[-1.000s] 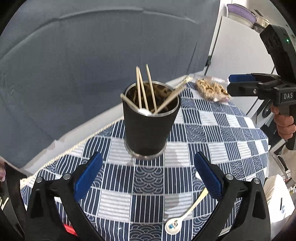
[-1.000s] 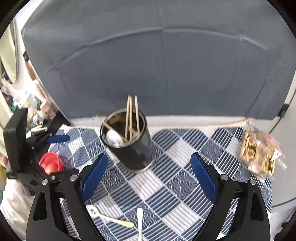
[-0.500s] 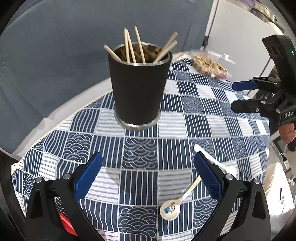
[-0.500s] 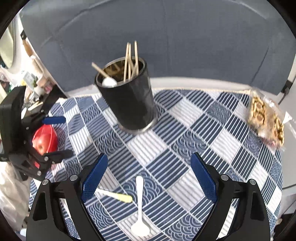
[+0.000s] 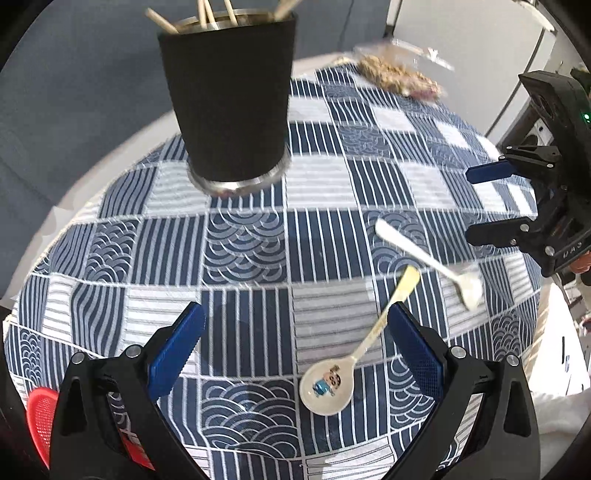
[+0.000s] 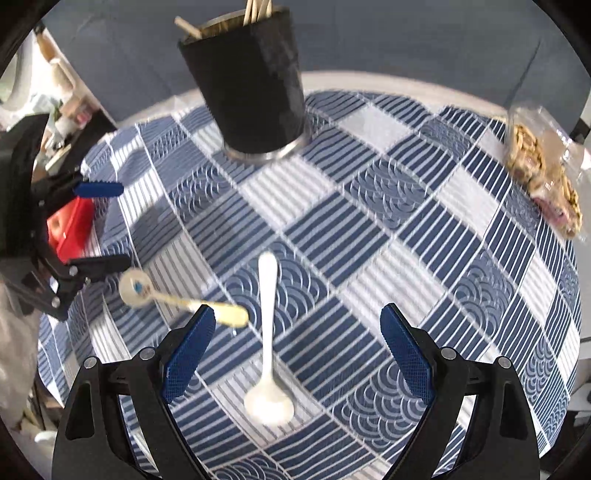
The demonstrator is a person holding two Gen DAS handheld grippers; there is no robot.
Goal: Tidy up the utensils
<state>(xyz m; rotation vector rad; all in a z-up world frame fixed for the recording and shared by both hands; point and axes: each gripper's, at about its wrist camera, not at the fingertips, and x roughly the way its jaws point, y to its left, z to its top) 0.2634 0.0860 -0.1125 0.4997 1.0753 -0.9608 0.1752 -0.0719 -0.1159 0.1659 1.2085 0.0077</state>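
Right wrist view, item one: plain white spoon (image 6: 268,328), lying flat on the patterned tablecloth (image 6: 424,236), handle toward the holder, bowl toward the camera; it sits between the two blue pads (image 6: 406,360) of the right gripper (image 6: 297,350), nearer the left pad than the right, untouched

Item two: cartoon-print spoon (image 5: 345,360), cream handle, bowl face up, lying on the cloth just beside the white spoon, handle end close to it but apart; its stem passes just inside the right-hand pad of the left gripper (image 5: 295,349)

Item three: black utensil holder (image 5: 229,96) with steel rim and base, upright at the far side of the table, chopsticks (image 6: 256,9) already standing in it; well apart from both spoons

Gripper condition: both sets of jaws stand wide apart, nothing between the pads in contact, nothing carried

Handling notes, as judgement: the step in hand reads as the reach for the loose spoons, one per gripper, to go into the holder. For the white spoon, shift the right gripper sideways so the narrow stem lies midway between the pads, then close across the stem, not the bowl, which would likely slip. For the printed spoon, the left gripper wants centring over the handle likewise. Pads need to come low enough to catch a flat-lying handle without pinching cloth

Surroundings: bag of snacks (image 6: 543,173) at the far right edge, red object (image 6: 70,229) beside the left gripper; neither obstructs
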